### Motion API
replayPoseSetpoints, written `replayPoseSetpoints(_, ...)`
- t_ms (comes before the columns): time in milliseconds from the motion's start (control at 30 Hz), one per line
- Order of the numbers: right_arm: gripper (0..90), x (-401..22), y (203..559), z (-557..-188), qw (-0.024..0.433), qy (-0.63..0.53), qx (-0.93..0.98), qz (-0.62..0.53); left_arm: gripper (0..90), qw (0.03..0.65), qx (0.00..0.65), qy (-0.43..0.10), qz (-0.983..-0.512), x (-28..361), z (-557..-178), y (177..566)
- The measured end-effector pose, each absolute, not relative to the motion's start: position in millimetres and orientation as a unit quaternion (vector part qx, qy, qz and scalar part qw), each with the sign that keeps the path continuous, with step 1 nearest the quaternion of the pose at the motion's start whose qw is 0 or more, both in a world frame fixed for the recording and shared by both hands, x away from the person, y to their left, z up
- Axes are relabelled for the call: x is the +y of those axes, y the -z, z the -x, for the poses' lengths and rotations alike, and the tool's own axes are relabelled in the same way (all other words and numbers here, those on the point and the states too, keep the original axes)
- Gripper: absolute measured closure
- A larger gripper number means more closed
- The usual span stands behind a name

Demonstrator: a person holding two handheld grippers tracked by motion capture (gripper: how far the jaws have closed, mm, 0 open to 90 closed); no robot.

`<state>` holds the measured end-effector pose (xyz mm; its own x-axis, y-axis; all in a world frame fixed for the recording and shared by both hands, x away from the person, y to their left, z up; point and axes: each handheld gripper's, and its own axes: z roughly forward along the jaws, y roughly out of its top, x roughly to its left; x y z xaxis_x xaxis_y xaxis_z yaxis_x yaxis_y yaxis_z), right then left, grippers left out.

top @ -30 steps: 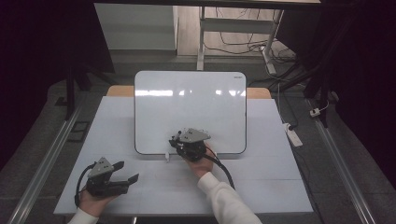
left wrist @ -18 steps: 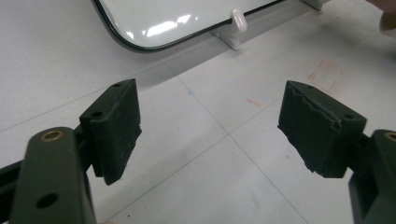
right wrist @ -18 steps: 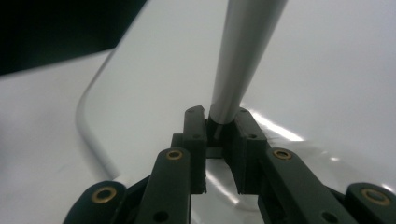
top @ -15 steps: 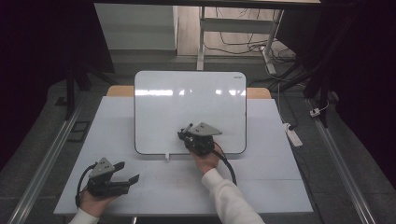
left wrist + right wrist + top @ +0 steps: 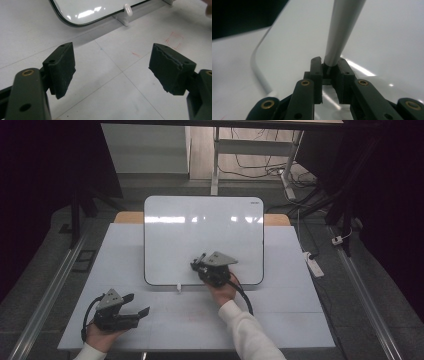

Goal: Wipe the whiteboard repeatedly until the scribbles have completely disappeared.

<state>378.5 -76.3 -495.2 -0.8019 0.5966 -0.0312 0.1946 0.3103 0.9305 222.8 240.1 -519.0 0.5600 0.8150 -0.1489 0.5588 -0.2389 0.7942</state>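
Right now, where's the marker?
In the right gripper view the marker is clamped between the right gripper's jaws; in the high view that gripper sits over the whiteboard's lower middle.

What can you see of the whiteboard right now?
The whiteboard is a glossy white rectangle with rounded corners and a thin dark rim. It lies on the pale table, near its far edge, and looks clean, mirroring ceiling lights. A small white clip sits at its near edge. The right hand-held gripper hangs over its near right part, shut on a grey marker that points at the surface.
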Motion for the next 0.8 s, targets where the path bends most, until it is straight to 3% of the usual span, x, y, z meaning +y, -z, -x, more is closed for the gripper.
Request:
replayPoseSetpoints(167, 77.1, -86, 488, -384, 0.211, -0.536, 0.771, -0.270, 21.5, 0.428, 0.446, -0.149, -0.772, 240, -224, 520)
replayPoseSetpoints(233, 77.1, -78, 495, -380, 0.182, -0.528, 0.792, -0.246, 21.5, 0.427, 0.444, -0.147, -0.774, 240, -225, 520)
replayPoseSetpoints(433, 77.1, -94, 480, -395, 0.222, -0.544, 0.759, -0.282, 21.5, 0.430, 0.446, -0.150, -0.771, 242, -223, 519)
replayPoseSetpoints(600, 77.1, -80, 492, -381, 0.186, -0.518, 0.800, -0.240, 21.5, 0.428, 0.445, -0.147, -0.773, 241, -225, 520)
replayPoseSetpoints(667, 77.1, -76, 493, -378, 0.196, -0.502, 0.814, -0.214, 21.5, 0.428, 0.444, -0.149, -0.773, 240, -224, 520)
replayPoseSetpoints(800, 77.1, -93, 479, -396, 0.217, -0.544, 0.761, -0.281, 21.6, 0.429, 0.444, -0.151, -0.772, 240, -223, 519)
